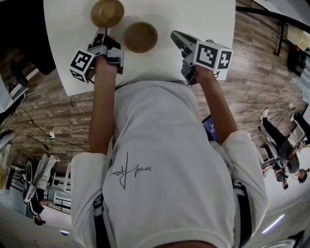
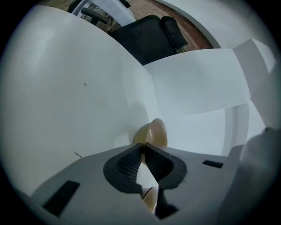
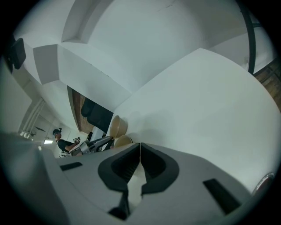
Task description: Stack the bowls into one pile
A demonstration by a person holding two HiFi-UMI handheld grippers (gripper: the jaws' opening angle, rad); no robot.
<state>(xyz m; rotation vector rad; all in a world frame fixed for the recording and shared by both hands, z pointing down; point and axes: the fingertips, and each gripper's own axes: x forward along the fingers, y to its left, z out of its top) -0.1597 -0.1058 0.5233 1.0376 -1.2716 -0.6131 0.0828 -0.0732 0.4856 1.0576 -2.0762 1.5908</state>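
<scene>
tan bowl rim clamped in left gripper; right gripper closed, empty.

Bright, even light, probably from overhead. The white table nearly blows out, with a faint soft shadow by the left bowl. Gripper views are heavy fisheye with dark vignetted corners.

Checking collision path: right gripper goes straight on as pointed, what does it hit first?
Likely the bare table top; the right gripper, shut, points down at it. The bowls sit left of that line.
</scene>
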